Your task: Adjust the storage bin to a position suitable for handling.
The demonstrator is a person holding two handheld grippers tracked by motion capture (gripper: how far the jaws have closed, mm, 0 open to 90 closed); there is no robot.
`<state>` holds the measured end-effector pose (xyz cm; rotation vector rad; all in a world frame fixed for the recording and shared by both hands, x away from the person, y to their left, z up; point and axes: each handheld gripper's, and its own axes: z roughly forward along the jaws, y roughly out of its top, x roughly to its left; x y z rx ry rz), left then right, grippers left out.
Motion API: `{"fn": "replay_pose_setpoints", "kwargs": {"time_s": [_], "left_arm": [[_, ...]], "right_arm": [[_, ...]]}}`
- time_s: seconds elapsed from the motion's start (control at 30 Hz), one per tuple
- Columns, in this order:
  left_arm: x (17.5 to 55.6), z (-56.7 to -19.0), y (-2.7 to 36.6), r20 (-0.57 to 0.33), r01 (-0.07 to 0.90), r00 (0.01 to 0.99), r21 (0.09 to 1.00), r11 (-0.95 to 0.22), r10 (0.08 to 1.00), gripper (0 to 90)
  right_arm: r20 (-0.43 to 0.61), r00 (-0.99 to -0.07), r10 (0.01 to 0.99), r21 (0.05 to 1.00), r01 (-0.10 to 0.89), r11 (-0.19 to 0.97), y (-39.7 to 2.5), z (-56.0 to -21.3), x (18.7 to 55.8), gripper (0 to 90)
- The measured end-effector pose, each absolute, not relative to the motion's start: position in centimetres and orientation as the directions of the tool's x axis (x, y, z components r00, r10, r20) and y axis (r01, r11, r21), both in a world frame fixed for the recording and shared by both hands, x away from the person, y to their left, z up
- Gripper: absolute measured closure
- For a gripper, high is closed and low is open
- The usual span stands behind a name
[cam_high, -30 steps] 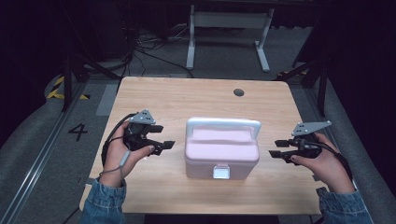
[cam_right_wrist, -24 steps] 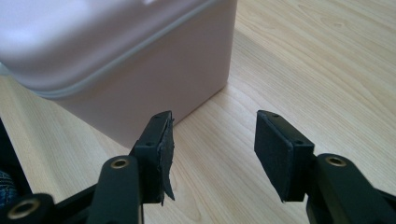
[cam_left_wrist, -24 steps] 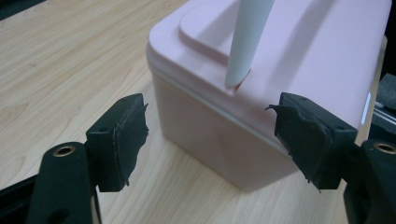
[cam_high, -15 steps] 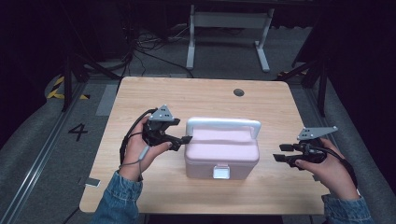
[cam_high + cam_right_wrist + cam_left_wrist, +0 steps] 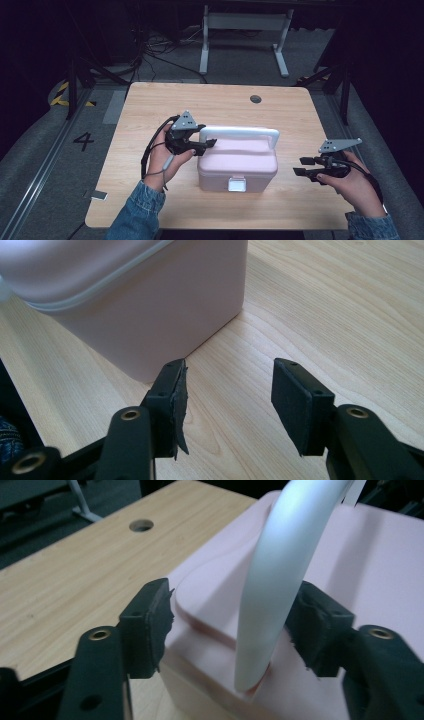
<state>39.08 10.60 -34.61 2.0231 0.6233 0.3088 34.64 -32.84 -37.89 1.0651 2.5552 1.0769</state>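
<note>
A pink lidded box (image 5: 237,162) with a white carry handle (image 5: 240,132) sits mid-table, its white latch (image 5: 236,184) facing the near edge. My left gripper (image 5: 209,143) is at the handle's left end. In the left gripper view it is open (image 5: 235,625), one jaw on each side of the handle (image 5: 280,570) just above the pink lid (image 5: 370,565); a gap remains on the left side. My right gripper (image 5: 304,166) hovers open to the right of the box, apart from it. In the right gripper view its jaws (image 5: 227,400) hold nothing, with the box's corner (image 5: 150,305) just ahead.
The wooden table (image 5: 150,110) has a round cable hole (image 5: 256,99) near its far edge. A white metal frame (image 5: 243,30) stands on the floor beyond the table. The floor carries a "4" marking (image 5: 83,141) at the left.
My left gripper has moved right, from beside the box to the handle's left end, and now straddles it. My right gripper has drifted slightly toward the near edge.
</note>
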Motion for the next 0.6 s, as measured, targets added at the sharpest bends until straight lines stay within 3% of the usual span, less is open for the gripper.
{"fn": "replay_pose_setpoints", "kwargs": {"time_s": [0.33, 0.6], "left_arm": [[38.3, -33.0, 9.4, -0.033, 0.29, 0.843, 0.868, -0.402, 0.537, 67.9], [38.3, -32.0, 9.2, -0.008, 0.307, 0.831, 0.841, -0.446, 0.557, 70.3]], "right_arm": [[0.111, -0.734, 0.669, 0.69, 0.542, 0.48, -32.8, -37.6, 34.5, 49.1], [0.101, -0.731, 0.675, 0.709, 0.529, 0.467, -33.2, -36.9, 34.1, 49.1]]}}
